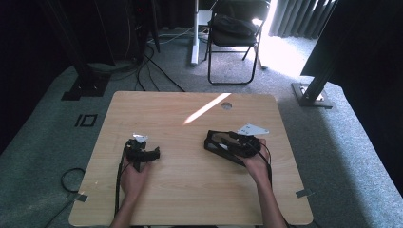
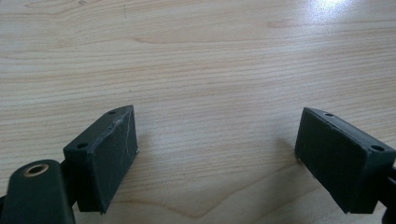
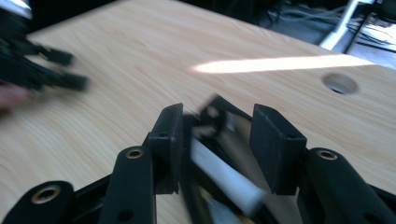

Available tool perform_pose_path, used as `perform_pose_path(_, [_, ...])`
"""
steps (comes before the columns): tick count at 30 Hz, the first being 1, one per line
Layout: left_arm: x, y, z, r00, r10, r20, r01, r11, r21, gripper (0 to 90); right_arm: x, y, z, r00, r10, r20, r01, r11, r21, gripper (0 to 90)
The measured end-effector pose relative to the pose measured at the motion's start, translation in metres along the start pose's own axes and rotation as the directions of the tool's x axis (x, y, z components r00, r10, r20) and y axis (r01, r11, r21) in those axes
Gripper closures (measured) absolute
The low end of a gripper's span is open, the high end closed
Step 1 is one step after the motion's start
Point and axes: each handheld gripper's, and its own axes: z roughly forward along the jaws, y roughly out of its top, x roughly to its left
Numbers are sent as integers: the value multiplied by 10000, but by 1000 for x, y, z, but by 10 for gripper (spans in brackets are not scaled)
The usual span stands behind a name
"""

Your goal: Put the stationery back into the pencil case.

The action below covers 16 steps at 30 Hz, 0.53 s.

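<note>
Table (image 1: 190,190), pale wood, before us. At left we log the left gripper (image 1: 153,153), jaws wide apart over bare wood, nothing between them. At right, the right gripper (image 1: 216,142), jaws parted, a black frame (image 3: 219,109) with a white strip between them, blurred; whether the pads touch it we cannot tell.

The bench (image 1: 190,190) is seen in pale wood with a wavy brown grain, crossed by a bright white streak of light. Both grippers, left (image 2: 217,154) and right (image 3: 218,144), are coloured black. A black frame (image 1: 223,145) with a white bar is noted. The carpet (image 1: 43,142) is grey-green.
</note>
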Motion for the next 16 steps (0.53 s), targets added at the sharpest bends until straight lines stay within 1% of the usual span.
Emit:
perform_pose_path(1, [0, 0, 0, 10000, -2, 1, 2, 10000, -1, 133, 2, 1, 0, 9999, 87, -119, -89, 9999, -139, 545])
perform_pose_path(2, [0, 0, 0, 10000, -2, 5, 2, 10000, -3, 133, 6, 3, 1, 9988, 276, -400, -289, 9991, -321, 543])
perform_pose_path(3, [0, 0, 0, 10000, -2, 9, 2, 10000, -7, 133, 10, 5, 4, 9979, 273, -586, -293, 9990, -325, 536])
perform_pose_path(5, [0, 0, 0, 10000, 0, 15, 0, 10000, -8, 133, 19, 7, 8, 9977, 33, -670, -48, 9997, -220, 520])
perform_pose_path(6, [0, 0, 0, 10000, 2, 18, -2, 10000, -9, 133, 24, 7, 11, 9968, -106, -793, 97, 9999, -111, 518])
perform_pose_path(9, [0, 0, 0, 10000, -1, 25, 1, 10000, -14, 133, 35, 6, 18, 9941, -337, -1030, 349, 9993, 94, 511])
perform_pose_path(16, [0, 0, 0, 10000, 9, 30, -9, 10000, -14, 133, 50, 3, 32, 9899, -493, -1328, 567, 9970, 529, 494])
